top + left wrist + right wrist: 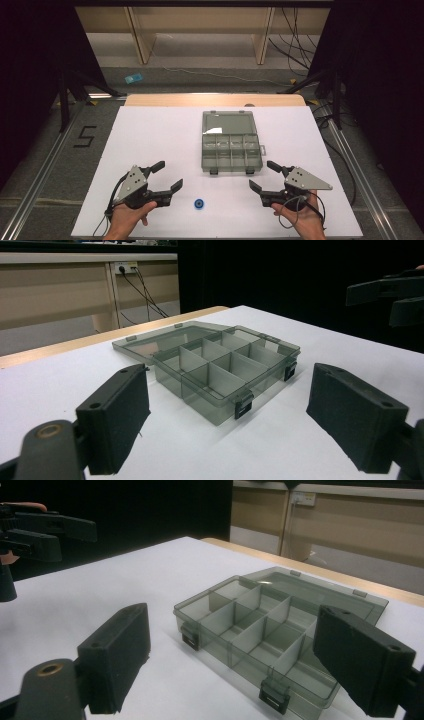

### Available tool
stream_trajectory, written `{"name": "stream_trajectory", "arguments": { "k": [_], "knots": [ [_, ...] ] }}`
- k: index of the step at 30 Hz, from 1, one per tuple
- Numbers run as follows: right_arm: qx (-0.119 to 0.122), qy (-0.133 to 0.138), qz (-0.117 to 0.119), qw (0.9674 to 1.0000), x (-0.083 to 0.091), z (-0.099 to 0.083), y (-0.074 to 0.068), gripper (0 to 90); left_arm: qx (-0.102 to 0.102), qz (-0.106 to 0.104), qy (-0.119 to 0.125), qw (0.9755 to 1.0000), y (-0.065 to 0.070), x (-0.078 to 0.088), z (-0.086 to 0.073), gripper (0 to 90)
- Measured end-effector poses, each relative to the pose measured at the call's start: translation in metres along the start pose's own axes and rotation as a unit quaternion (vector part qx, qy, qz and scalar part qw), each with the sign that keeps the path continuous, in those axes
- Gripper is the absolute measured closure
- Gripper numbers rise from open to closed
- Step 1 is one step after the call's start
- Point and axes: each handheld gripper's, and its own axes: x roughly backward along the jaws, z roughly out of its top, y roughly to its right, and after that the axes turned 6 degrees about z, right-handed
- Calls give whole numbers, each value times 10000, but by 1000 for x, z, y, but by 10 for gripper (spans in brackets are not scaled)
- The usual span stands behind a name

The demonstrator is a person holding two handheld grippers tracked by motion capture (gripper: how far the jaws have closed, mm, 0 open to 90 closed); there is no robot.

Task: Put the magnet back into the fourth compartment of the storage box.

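A smoky grey plastic compartment box point(231, 149) lies open mid-table, its lid point(229, 123) flat behind it and its cells looking empty. A small blue ring-shaped part point(199, 203) rests on the white table near the front, between the two grippers. My left gripper point(167, 176) sits open at the front left, held by a hand, with nothing between its jaws. My right gripper point(264, 175) is open at the front right, likewise empty. The box point(225, 370) lies ahead of the left gripper point(227, 420), and the box point(260, 630) lies ahead of the right gripper point(232, 662).
The white table top point(150, 140) ends in a wooden strip point(215, 99) at the far edge. Beyond it are wooden bench legs, floor cables and a blue item point(133, 78) on the floor. Black tripod legs stand at both sides.
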Motion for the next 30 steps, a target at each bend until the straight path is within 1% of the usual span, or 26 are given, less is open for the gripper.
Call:
{"name": "stream_trajectory", "arguments": {
  "k": [1, 2, 3, 4, 9, 10, 11, 13, 14, 17, 18, 19, 20, 21, 22, 23, 24, 25, 26, 27, 28, 30],
  "knots": [
    [-17, -10, -2, 10000, 0, 0, 0, 166, 13, 4, 5, 10000, 0, 0, 0, 164],
    [-2, 66, -55, 10000, -1, -1, 0, 166, 18, 6, 9, 10000, 0, 0, 0, 164],
    [-48, 29, -52, 10000, 0, -1, -1, 166, 15, 7, 9, 10000, 0, 0, 0, 164],
    [-40, 22, -45, 10000, -1, -1, -1, 166, 15, 5, 9, 10000, 0, 1, 0, 164],
    [-43, -68, 55, 10000, -1, 0, -1, 167, -16, 7, 16, 10000, 0, 1, 1, 164],
    [-68, 28, 96, 9999, -3, -1, -2, 167, -15, 10, 18, 10000, 0, 1, 1, 164],
    [-68, 28, 96, 9999, -3, -1, -2, 167, -15, 10, 18, 10000, 0, 1, 1, 164],
    [-9, -84, 83, 9999, -3, 0, -3, 167, 8, 13, 10, 10000, 0, 1, 0, 164],
    [-19, -22, 147, 9999, -5, -1, -4, 167, 10, 13, 10, 10000, 0, 0, 0, 164],
    [-4, -73, 151, 9999, -6, 0, -4, 165, 11, 13, 8, 10000, 0, 0, 0, 164],
    [3, -116, 178, 9998, -6, 1, -4, 159, 14, 12, 8, 10000, 0, 0, 0, 164],
    [69, -193, 190, 9996, -6, 2, -4, 159, 28, 13, 12, 10000, 0, 0, 0, 164],
    [23, -235, 236, 9994, -7, 3, -5, 159, 29, 15, 16, 10000, 0, 0, 0, 164],
    [8, -311, 329, 9990, -8, 4, -5, 159, 31, 15, 15, 10000, 0, 0, 0, 164],
    [8, -311, 329, 9990, -8, 4, -5, 159, 31, 15, 15, 10000, 0, 0, 0, 164],
    [69, -370, 399, 9985, -11, 5, -8, 160, 13, 14, 20, 10000, 0, 0, 0, 164],
    [173, -346, 422, 9984, -13, 6, -9, 160, 34, 18, 18, 10000, 0, 0, 0, 164],
    [228, -418, 478, 9977, -15, 7, -10, 160, 20, 20, 18, 10000, 0, 0, 0, 164],
    [228, -418, 478, 9977, -15, 7, -10, 160, 20, 20, 18, 10000, 0, 0, 0, 164],
    [272, -557, 561, 9965, -18, 10, -14, 160, 8, 21, 17, 10000, 0, 0, 0, 164],
    [272, -557, 561, 9965, -18, 10, -14, 160, 8, 21, 17, 10000, 0, 0, 0, 164],
    [321, -671, 693, 9948, -22, 11, -16, 160, 12, 21, 12, 10000, 0, 0, 0, 164]
  ]
}}
